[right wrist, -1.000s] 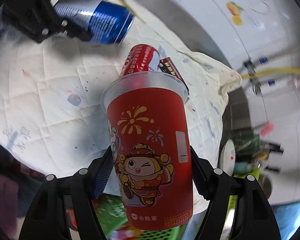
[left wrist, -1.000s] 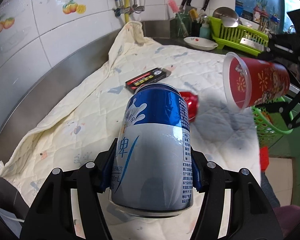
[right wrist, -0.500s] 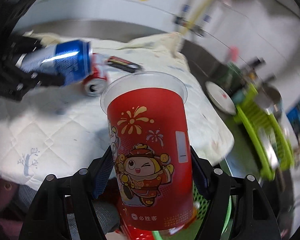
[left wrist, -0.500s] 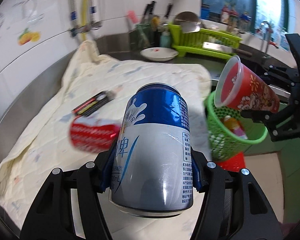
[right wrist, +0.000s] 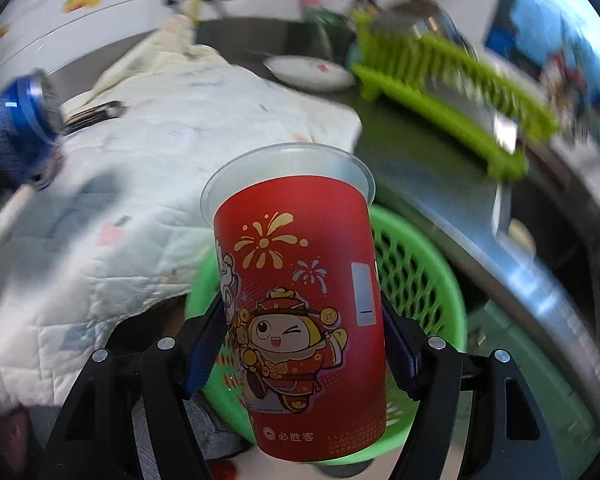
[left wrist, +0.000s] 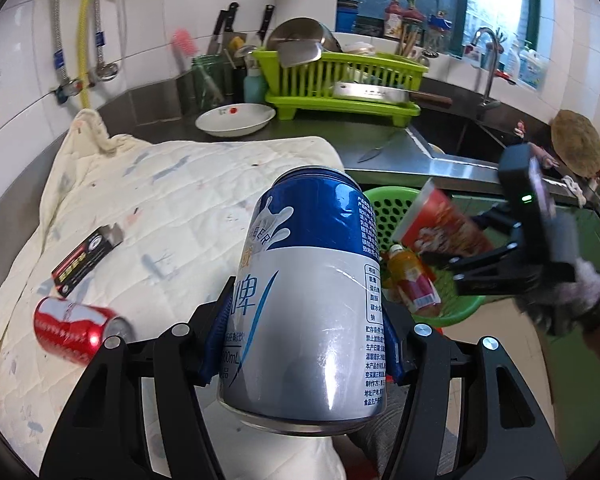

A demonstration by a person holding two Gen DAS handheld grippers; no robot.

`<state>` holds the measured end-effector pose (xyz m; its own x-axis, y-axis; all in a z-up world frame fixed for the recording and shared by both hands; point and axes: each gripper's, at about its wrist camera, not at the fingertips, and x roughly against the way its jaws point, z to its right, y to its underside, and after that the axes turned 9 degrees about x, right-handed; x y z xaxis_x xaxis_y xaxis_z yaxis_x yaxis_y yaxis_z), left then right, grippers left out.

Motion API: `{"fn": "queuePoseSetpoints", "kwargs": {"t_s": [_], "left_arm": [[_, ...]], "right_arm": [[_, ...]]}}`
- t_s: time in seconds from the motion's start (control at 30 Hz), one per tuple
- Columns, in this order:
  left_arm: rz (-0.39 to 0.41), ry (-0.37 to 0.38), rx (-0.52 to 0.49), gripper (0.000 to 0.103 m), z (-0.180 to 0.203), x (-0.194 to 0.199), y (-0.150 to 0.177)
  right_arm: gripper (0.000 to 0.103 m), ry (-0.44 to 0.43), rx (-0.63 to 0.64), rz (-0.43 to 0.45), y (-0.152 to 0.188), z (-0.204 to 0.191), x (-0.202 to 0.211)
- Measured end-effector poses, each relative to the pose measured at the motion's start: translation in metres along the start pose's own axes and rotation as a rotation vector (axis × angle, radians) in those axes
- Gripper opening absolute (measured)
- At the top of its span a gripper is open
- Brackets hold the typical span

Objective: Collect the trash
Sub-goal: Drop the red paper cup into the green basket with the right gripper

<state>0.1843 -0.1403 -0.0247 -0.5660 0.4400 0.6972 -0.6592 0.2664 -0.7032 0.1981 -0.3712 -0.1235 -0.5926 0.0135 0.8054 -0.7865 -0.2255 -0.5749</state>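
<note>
My left gripper (left wrist: 302, 344) is shut on a blue and silver drink can (left wrist: 312, 292), held above the edge of the cream quilt (left wrist: 180, 200). My right gripper (right wrist: 300, 344) is shut on a red plastic cup (right wrist: 300, 300) with a cartoon print, tilted over the green mesh basket (right wrist: 416, 268). In the left wrist view the same cup (left wrist: 440, 224) hangs over the basket (left wrist: 388, 208), which holds an orange drink bottle (left wrist: 414, 280). A red can (left wrist: 74, 330) and a black and red packet (left wrist: 86, 258) lie on the quilt.
A white plate (left wrist: 236, 120), a lime dish rack (left wrist: 340, 80) with pans, and a knife block stand on the steel counter behind. A sink (left wrist: 460, 136) with a tap lies at the right. A gloved hand (left wrist: 560, 292) holds the right gripper.
Both grippers have swung right, from over the quilt toward the green basket. The right gripper has rolled and sunk, so the cup now hangs over the basket. The red can and packet fell behind at the left.
</note>
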Motion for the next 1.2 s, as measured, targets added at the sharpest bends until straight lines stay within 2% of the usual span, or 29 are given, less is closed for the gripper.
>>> {"fn": "queuePoseSetpoints", "kwargs": {"t_s": [0.33, 0.47, 0.53, 0.83, 1.07, 1.2], "left_arm": [[-0.029, 0.007, -0.014, 0.060, 0.016, -0.015, -0.006], [-0.036, 0.011, -0.019, 0.060, 0.021, -0.021, -0.007], [-0.040, 0.018, -0.020, 0.060, 0.023, -0.024, -0.008], [-0.070, 0.063, -0.033, 0.060, 0.047, -0.050, -0.011], [-0.115, 0.089, -0.017, 0.060, 0.067, -0.080, -0.008], [-0.146, 0.098, -0.013, 0.060, 0.080, -0.098, -0.008]], "right_arm": [[0.069, -0.044, -0.168, -0.048, 0.008, 0.016, -0.067], [0.069, -0.077, -0.216, -0.037, 0.008, 0.020, -0.078], [0.074, -0.068, -0.224, -0.022, 0.008, 0.021, -0.079], [0.074, -0.025, -0.203, 0.051, 0.019, 0.034, -0.035], [0.074, 0.042, -0.222, 0.094, 0.041, 0.055, 0.013], [0.075, 0.047, -0.260, 0.115, 0.057, 0.068, 0.032]]}}
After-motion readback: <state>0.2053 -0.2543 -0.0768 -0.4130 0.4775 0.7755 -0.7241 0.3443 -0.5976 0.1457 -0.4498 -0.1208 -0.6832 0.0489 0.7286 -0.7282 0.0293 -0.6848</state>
